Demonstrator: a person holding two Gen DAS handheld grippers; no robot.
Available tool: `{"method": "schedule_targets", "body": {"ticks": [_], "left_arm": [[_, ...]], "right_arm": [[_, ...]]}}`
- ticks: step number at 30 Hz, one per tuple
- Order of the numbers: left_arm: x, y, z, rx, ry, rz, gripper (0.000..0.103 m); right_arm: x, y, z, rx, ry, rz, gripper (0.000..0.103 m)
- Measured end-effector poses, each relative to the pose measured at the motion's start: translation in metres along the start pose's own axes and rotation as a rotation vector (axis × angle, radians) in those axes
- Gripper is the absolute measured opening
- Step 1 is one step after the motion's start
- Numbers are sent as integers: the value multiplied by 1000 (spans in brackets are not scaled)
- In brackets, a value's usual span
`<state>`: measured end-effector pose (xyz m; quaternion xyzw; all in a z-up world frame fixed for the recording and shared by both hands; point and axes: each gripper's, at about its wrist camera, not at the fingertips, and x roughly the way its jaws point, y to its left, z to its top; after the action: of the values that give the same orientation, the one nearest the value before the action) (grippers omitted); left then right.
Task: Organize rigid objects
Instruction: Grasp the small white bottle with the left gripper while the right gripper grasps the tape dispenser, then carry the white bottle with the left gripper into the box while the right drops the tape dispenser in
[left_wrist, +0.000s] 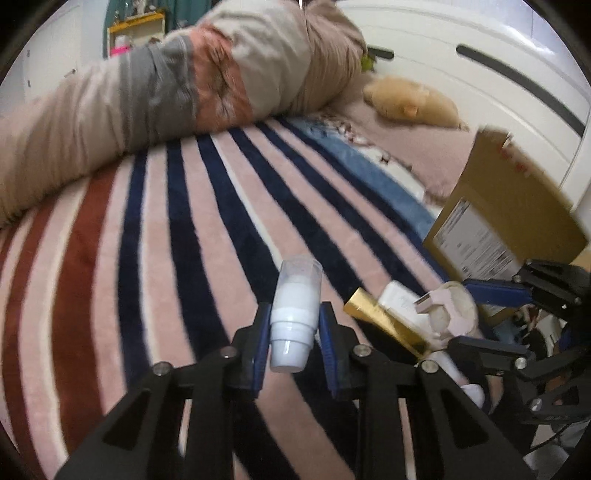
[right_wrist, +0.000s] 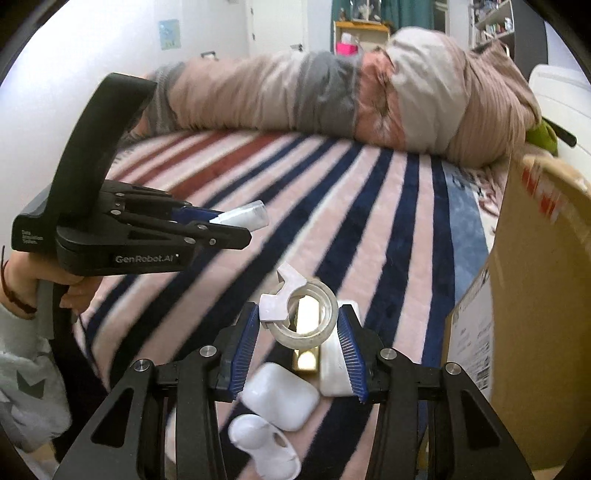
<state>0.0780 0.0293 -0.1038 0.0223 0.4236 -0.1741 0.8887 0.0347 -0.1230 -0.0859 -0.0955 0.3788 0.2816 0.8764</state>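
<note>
**Left wrist view: both tools loaded, nothing boxed yet**

Striped bed (left_wrist: 155, 258) carries the cardboard box (left_wrist: 513, 206) at its right. Beside it, gold bar (right_wrist: 306, 343), white case (right_wrist: 280, 400) and other pieces wait unsorted, so most work remains. Right tool (right_wrist: 300, 328) clamps the tape ring (right_wrist: 306, 314). Left tool (left_wrist: 291, 325) clamps the white bottle (left_wrist: 295, 314), long axis forward, clear cap away.

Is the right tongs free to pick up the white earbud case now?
Probably not yet. The right tongs look shut on the tape dispenser, so they are occupied. The white earbud case lies uncovered on the striped blanket, just below them; nothing else blocks it.
</note>
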Motion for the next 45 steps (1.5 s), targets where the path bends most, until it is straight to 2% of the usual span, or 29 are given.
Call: {"method": "schedule_targets", "body": {"ticks": [6, 10, 13, 19, 21, 25, 27, 33, 39, 41, 45], "left_arm": [[-60, -28, 19, 43, -90, -9, 23], [-88, -62, 37, 92, -135, -36, 23], [-101, -103, 53, 165, -162, -67, 23], [-89, -187, 84, 277, -146, -159, 23], [-80, -211, 93, 305, -133, -177, 23], [-53, -257, 110, 349, -54, -232, 23], [-41, -273, 113, 364, -18, -225, 23], [-3, -286, 116, 353, 78, -209, 23], [10, -279, 112, 338, 108, -194, 24], [10, -275, 112, 325, 104, -192, 33], [2, -263, 111, 302, 79, -190, 43]], "right_arm": [[-47, 10, 17, -23, -102, 29, 39], [-79, 0, 24, -14, -165, 19, 39], [-99, -18, 21, 11, -202, 5, 39], [-140, -77, 1, 100, -243, -85, 39], [-147, -96, -7, 125, -222, -111, 39], [-149, -130, -23, 163, -162, -159, 39], [-146, -144, -30, 170, -133, -181, 40], [-137, -158, -45, 159, -83, -185, 40], [-132, -163, -49, 167, -73, -172, 41], [-133, -162, -50, 168, -73, -173, 41], [-131, -160, -46, 165, -67, -175, 43]]}}
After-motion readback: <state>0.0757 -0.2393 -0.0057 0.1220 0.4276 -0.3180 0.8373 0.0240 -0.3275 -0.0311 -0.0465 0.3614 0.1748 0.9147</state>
